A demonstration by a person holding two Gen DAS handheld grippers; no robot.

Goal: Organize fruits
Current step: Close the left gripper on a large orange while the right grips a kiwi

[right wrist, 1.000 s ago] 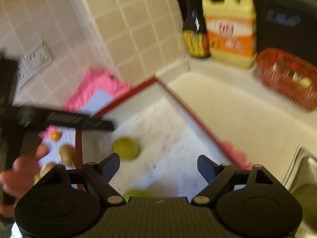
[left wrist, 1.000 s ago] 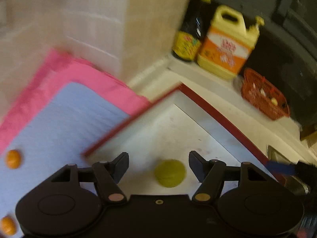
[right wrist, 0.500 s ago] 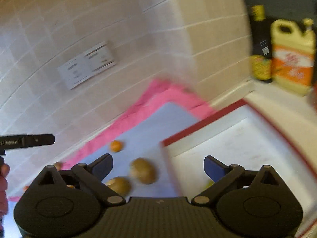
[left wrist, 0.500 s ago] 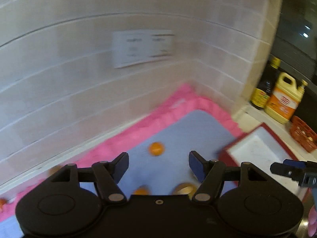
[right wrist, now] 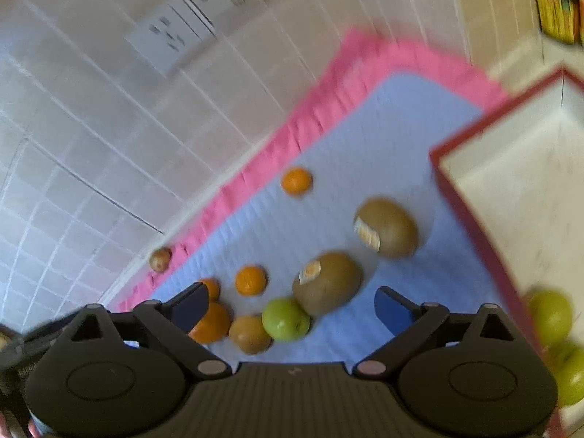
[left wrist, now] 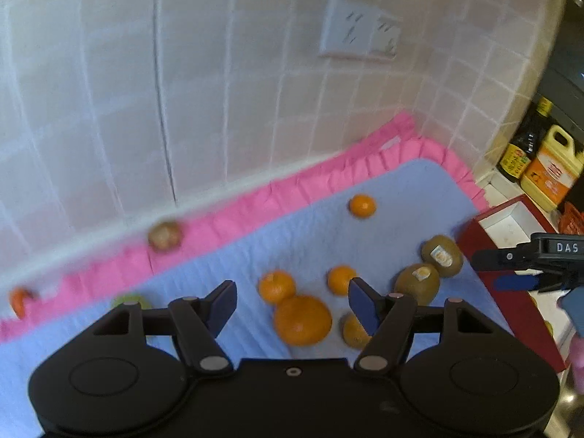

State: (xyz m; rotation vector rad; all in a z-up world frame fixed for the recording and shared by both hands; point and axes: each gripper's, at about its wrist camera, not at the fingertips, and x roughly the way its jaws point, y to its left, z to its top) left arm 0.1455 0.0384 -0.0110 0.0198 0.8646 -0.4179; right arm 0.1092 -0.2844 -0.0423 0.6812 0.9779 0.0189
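Blue quilted mat (left wrist: pixel 321 226) with a pink frilled border is lying against the tiled wall (left wrist: pixel 219 91), carrying the loose fruit. Left gripper (left wrist: pixel 292 304) is hovering over it with jaws standing apart and empty; a large orange (left wrist: pixel 302 319) is showing between them, with small mandarins (left wrist: pixel 276 286) just beyond. Right gripper (right wrist: pixel 292 308) is likewise gaping and holding nothing, above a green apple (right wrist: pixel 286 319) touching a stickered kiwi (right wrist: pixel 328 283); a second kiwi (right wrist: pixel 387 228) is lying near the red-rimmed box (right wrist: pixel 471 215), where two green apples (right wrist: pixel 551 315) are sitting inside.
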